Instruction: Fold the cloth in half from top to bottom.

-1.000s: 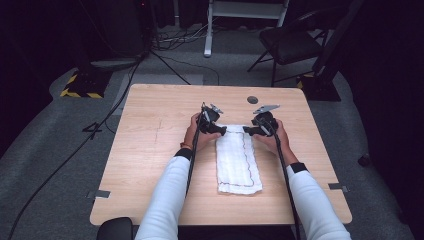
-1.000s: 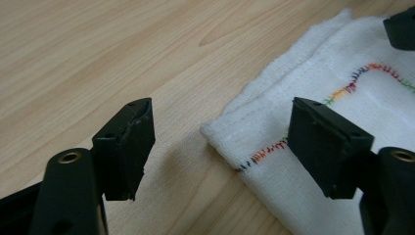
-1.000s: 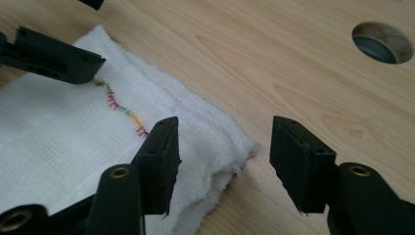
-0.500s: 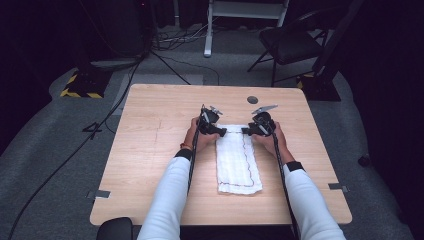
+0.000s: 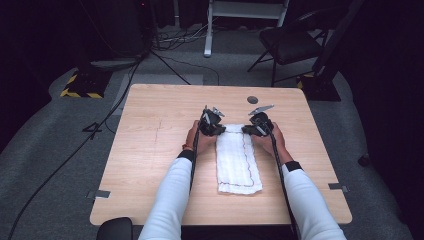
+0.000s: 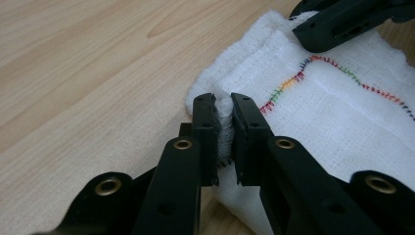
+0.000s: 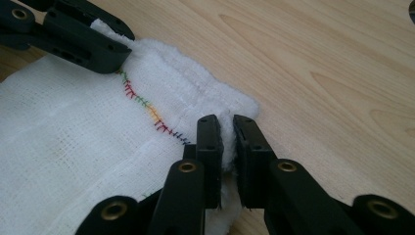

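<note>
Nearest the person, two white sleeves (image 5: 172,200) come up over the table's front edge, and between them a folded white cloth (image 5: 237,162) lies lengthwise on the wooden table (image 5: 150,150), its near end free and flat. Follow the cloth away from the person to its far end and there's the action: the left gripper (image 6: 223,129) has just been closing and now pinches the far left corner, a ridge of white weave squeezed tight between its black jaws. The right gripper (image 7: 226,142) has likewise just closed, clamped on the far right corner with fluffy hem bulging between the pads. A line of rainbow stitching (image 6: 293,81) runs across the cloth between the two grips. Beyond them, bare tabletop and a small dark disc (image 5: 252,99), then a chair (image 5: 290,45) on the grey floor.
</note>
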Demonstrator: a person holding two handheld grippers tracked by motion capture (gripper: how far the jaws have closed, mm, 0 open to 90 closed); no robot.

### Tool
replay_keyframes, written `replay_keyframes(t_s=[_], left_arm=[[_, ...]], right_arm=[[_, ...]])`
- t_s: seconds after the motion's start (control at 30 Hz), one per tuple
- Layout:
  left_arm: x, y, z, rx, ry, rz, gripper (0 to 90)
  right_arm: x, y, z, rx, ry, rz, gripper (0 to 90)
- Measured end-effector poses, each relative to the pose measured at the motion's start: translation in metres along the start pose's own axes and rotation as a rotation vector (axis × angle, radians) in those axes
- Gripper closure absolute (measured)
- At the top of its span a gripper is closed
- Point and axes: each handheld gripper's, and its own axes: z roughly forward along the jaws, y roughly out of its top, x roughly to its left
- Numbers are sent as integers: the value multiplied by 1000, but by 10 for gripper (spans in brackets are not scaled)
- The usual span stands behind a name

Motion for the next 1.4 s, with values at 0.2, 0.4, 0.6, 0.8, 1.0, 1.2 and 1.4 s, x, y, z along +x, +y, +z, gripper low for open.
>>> replay_keyframes(t_s=[0.2, 0.4, 0.6, 0.8, 1.0, 1.2, 1.4], left_arm=[[0, 10, -7, -24, 40, 24, 832], [0, 23, -20, -50, 67, 54, 831], [1, 34, -30, -74, 98, 94, 834], [-1, 45, -38, -88, 124, 123, 834], [-2, 47, -44, -99, 117, 131, 833], [-6, 35, -46, -124, 73, 142, 832], [-12, 21, -51, -135, 25, 160, 829]], right_arm=[[3, 9, -10, -50, -52, -28, 837], [6, 19, -22, -107, -90, -41, 840], [8, 28, -34, -164, -126, -68, 842], [7, 38, -45, -196, -141, -68, 843], [10, 41, -52, -205, -148, -91, 843], [10, 33, -55, -210, -120, -97, 843], [14, 14, -57, -205, -56, -114, 843]])
